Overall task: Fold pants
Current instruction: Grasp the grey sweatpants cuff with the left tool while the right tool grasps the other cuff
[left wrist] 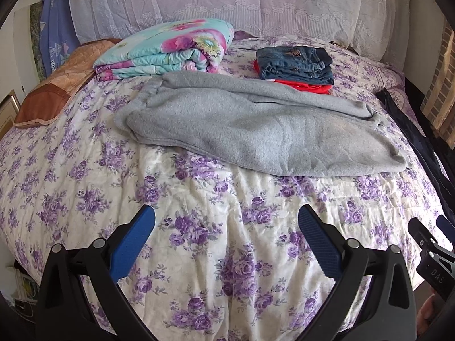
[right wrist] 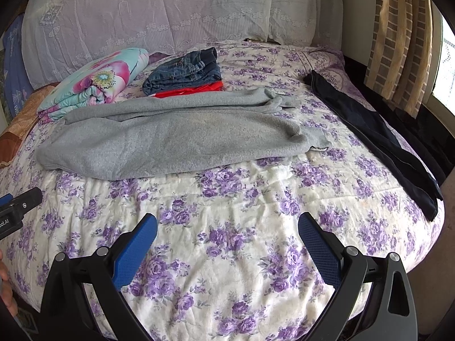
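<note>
Grey fleece pants (left wrist: 256,130) lie across the middle of the bed, folded lengthwise with one leg on the other; they also show in the right wrist view (right wrist: 170,139). My left gripper (left wrist: 226,221) is open and empty, held above the floral bedspread well short of the pants. My right gripper (right wrist: 227,226) is open and empty, also above the bedspread in front of the pants. The right gripper's body shows at the right edge of the left wrist view (left wrist: 426,244).
Folded jeans (left wrist: 295,62) on a red garment (left wrist: 310,85) sit behind the pants. A folded floral quilt (left wrist: 167,48) lies back left, beside a brown pillow (left wrist: 51,91). Dark pants (right wrist: 378,139) lie along the bed's right edge. A lace-covered headboard (left wrist: 227,2) is behind.
</note>
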Demonstrator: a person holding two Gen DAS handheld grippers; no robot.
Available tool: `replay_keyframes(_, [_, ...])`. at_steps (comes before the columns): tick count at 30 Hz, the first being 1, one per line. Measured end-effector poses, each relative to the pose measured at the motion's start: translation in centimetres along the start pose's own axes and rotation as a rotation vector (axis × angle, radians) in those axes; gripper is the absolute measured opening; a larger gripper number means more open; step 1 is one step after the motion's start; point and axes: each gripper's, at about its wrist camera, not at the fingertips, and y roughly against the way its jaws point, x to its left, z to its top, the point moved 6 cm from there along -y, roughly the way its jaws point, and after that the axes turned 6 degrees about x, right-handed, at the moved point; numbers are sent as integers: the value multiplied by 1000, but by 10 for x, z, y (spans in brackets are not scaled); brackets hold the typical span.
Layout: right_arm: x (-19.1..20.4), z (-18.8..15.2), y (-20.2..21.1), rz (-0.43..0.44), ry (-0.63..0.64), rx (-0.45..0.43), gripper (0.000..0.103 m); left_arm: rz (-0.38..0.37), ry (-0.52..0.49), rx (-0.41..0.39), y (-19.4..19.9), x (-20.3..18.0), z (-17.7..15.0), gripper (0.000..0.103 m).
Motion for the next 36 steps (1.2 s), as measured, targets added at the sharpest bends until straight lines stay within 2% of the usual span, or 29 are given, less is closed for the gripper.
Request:
replay_keyframes(3, [-7, -4, -10, 5, -18, 29, 99, -32, 89, 20, -14, 27, 25, 98])
replay_keyframes(6, [-14, -4, -10, -12, -26, 17, 99, 38, 184, 14, -35, 67, 65, 98])
replay_keyframes(9, [-24, -6, -12, -21, -51, 22, 99, 67, 272, 104, -75, 100, 91, 98])
replay_keyframes(12, [-35, -9, -18, -32, -73, 41, 99, 70, 338, 153, -104, 118, 103, 98])
replay_keyframes(17, [-51, -10, -29, -60, -98, 69, 99, -20, 468, 210, -132, 130, 106, 98])
replay_keyframes(18, [-54, -8, -30, -62, -103, 72, 99, -26, 488, 216, -137, 131, 106, 90])
replay_keyframes(19, [-57, -7, -32, -58, -107, 75, 99, -33, 498, 218, -140, 133, 106, 73])
replay_keyframes(20, [-59, -5, -34, -48, -110, 81, 99, -43, 500, 236, -145, 132, 105, 28])
replay_keyframes(21, [-62, -4, -36, -36, -112, 89, 99, -83, 505, 256, -150, 132, 105, 19])
replay_keyframes(23, [-67, 1, -39, -29, -117, 101, 99, -123, 521, 245, -151, 134, 106, 15])
replay_keyframes(27, [-78, 12, -42, -39, -101, 99, 99, -138, 494, 194, -139, 132, 102, 14])
replay_keyframes(32, [-95, 44, -59, 126, -165, 113, 99, -151, 474, 131, -126, 131, 92, 14])
replay_keyframes(36, [-110, 81, -103, 241, -298, 179, 99, -126, 465, 149, -138, 132, 89, 14])
